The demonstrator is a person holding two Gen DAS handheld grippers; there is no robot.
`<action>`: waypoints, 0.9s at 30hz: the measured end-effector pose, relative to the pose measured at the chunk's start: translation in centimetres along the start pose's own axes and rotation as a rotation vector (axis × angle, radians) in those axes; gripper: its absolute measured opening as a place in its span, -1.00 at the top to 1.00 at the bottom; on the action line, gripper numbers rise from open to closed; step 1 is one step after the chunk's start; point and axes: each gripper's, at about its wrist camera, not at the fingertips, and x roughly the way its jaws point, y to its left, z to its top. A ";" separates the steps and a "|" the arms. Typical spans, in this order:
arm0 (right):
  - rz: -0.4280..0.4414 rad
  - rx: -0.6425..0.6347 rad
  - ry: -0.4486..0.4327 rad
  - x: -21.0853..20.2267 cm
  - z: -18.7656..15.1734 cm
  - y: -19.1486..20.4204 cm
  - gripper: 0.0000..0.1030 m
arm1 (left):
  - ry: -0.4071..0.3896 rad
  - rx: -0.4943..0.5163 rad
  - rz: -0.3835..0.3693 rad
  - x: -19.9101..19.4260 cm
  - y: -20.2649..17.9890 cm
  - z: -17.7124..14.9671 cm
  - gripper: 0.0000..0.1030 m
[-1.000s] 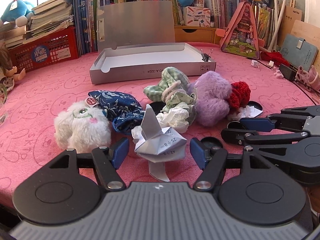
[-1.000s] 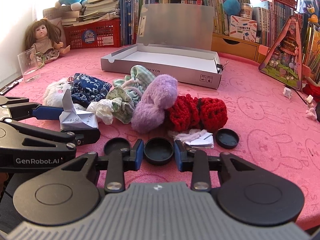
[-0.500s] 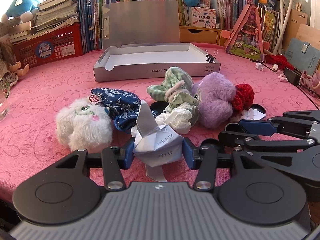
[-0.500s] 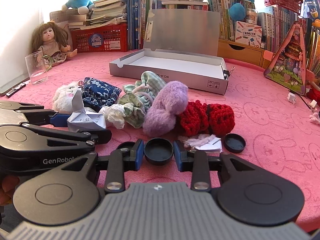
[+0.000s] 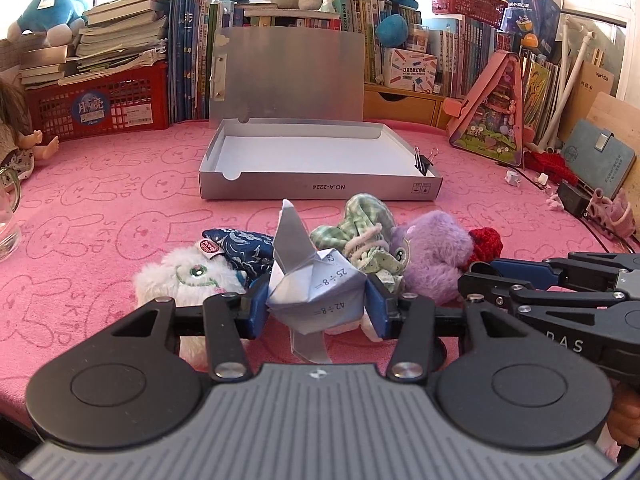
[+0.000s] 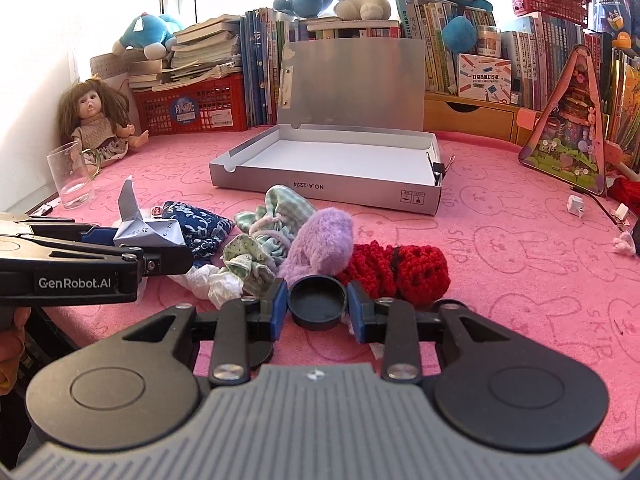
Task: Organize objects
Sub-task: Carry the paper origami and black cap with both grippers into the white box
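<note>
We see our left gripper (image 5: pixel 316 304) with its jaws closed onto a folded paper crane (image 5: pixel 314 280), blue pads pressing both flanks of its body; the crane is pale grey-white paper printed with sums such as "25÷8" and "42÷8", one pointed wing standing upright and a tail tip hanging below the jaws. It appears raised above the pink rabbit-print worktop (image 5: pixel 100 216), in front of a heap of soft things: a white fluffy toy (image 5: pixel 188 280), a dark blue patterned pouch (image 5: pixel 240 248), a green checked scrunchie (image 5: pixel 364 220), a purple plush (image 5: pixel 436 252) and a red crocheted piece (image 6: pixel 400 268). Our right gripper (image 6: pixel 318 304) has its jaws narrowed around a round black cap (image 6: pixel 317 300), both pads touching its rim, near the worktop's front edge. Crumpled white paper (image 6: pixel 212 280) lies just left of it. Beyond the heap sits an open grey cardboard box (image 5: pixel 316 188), lid upright, a binder clip (image 5: pixel 423 162) on its right wall
</note>
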 end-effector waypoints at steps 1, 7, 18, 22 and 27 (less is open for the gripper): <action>-0.005 0.002 -0.002 0.0 0.2 -0.1 0.28 | -0.003 -0.002 0.001 0.0 0.1 0.3 -0.07; -0.034 0.030 -0.010 0.3 1.6 -1.2 0.28 | 0.009 -0.063 -0.098 0.0 1.0 1.7 -0.08; -0.051 0.073 0.017 1.2 2.1 -2.3 0.27 | 0.043 -0.109 -0.147 1.1 1.7 2.6 -0.08; -0.057 0.091 0.014 1.8 3.1 -2.9 0.27 | 0.024 -0.112 -0.129 1.6 2.4 4.2 -0.08; -0.054 0.121 0.017 3.0 5.0 -3.9 0.27 | 0.016 -0.135 -0.112 2.9 3.6 6.5 -0.08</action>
